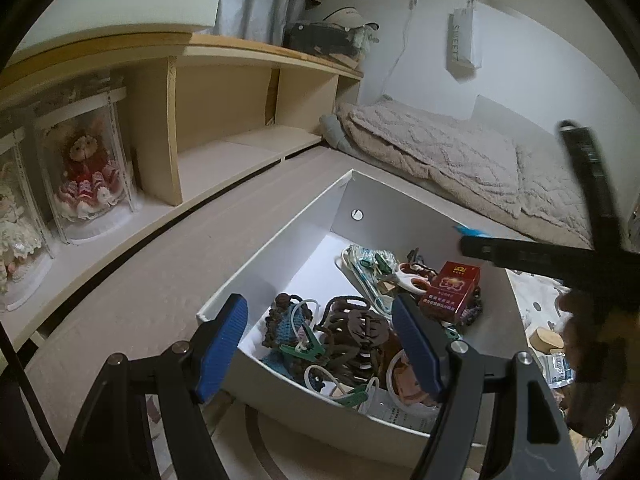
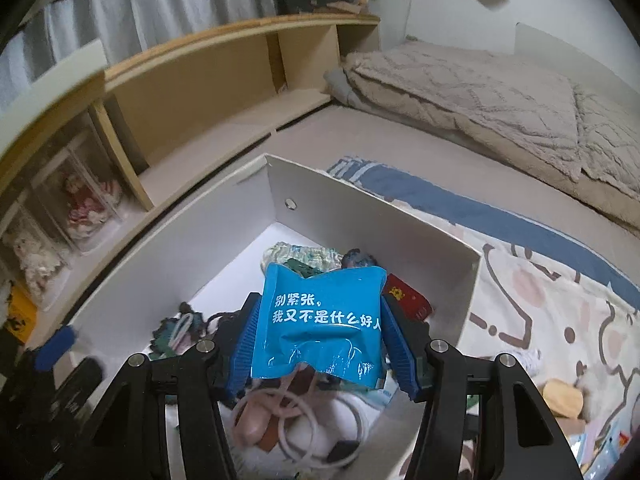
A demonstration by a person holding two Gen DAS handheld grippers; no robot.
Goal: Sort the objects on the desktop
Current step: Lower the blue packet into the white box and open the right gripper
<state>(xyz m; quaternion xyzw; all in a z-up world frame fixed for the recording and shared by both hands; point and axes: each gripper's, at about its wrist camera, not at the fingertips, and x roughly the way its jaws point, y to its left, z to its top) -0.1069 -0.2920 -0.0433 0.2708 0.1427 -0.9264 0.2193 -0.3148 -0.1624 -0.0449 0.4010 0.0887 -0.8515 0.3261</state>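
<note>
Box: white open cardboard box [image 1: 280,240] on the bed, near the wooden shelf unit [image 1: 224,92].
Box contents: brown plastic hair claw [image 1: 356,336], red cigarette pack [image 1: 450,290] by the far right wall, orange-handled scissors [image 1: 412,280], crocheted blue-brown piece [image 1: 286,320], white rings, green clips.
Right gripper [image 2: 320,340]: fingers pressed on both sides of a blue foil sachet with white lettering [image 2: 324,320], held above the box.
Left gripper [image 1: 320,344]: fingers wide apart, empty, over the box's near edge.
Bed: beige mattress, cartoon-print sheet [image 2: 540,300], fluffy beige blanket [image 1: 448,152] at the far end.
Shelf: dolls in clear cases [image 1: 86,176].
</note>
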